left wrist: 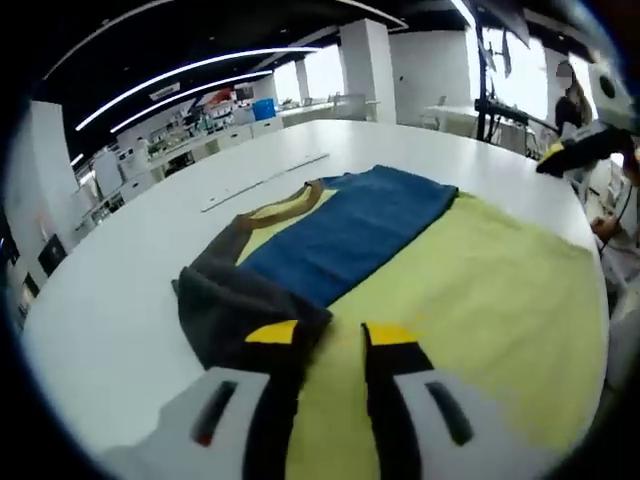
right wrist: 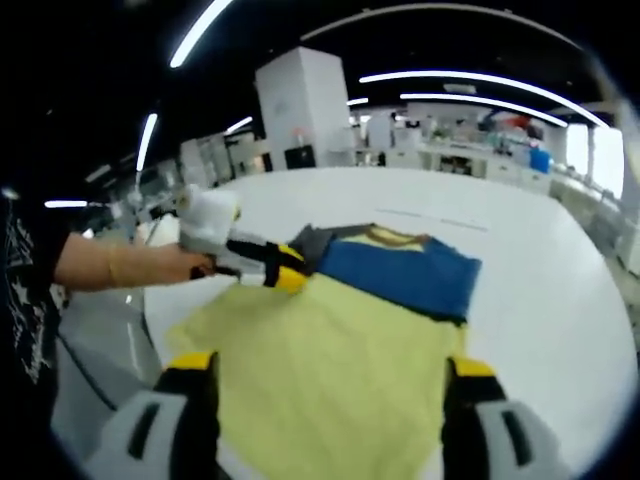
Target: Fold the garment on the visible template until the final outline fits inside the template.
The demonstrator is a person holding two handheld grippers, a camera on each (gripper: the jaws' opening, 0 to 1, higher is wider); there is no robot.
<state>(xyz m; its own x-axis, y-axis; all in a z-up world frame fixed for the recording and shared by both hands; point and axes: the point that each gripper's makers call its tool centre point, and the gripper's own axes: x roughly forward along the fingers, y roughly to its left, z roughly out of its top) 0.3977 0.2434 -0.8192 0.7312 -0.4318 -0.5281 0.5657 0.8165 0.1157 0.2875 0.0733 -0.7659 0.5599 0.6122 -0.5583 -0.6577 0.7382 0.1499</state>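
My left gripper (left wrist: 335, 340) sits at 6 o'clock in the left gripper view, jaws a little apart over the edge where the dark grey sleeve (left wrist: 235, 305) meets the yellow body of the garment (left wrist: 480, 300); I can't tell whether cloth is pinched, and from the right gripper view it shows at 10 o'clock (right wrist: 285, 268) on the shirt's near-left corner. My right gripper (right wrist: 330, 395) is spread wide over the yellow hem, gripping nothing. I'd take one layer of sleeve only, lift low, and carry it toward the blue panel (left wrist: 350, 235) so the fold stays flat on the white table (left wrist: 110, 330); no containers here, and I can't make out the template outline.
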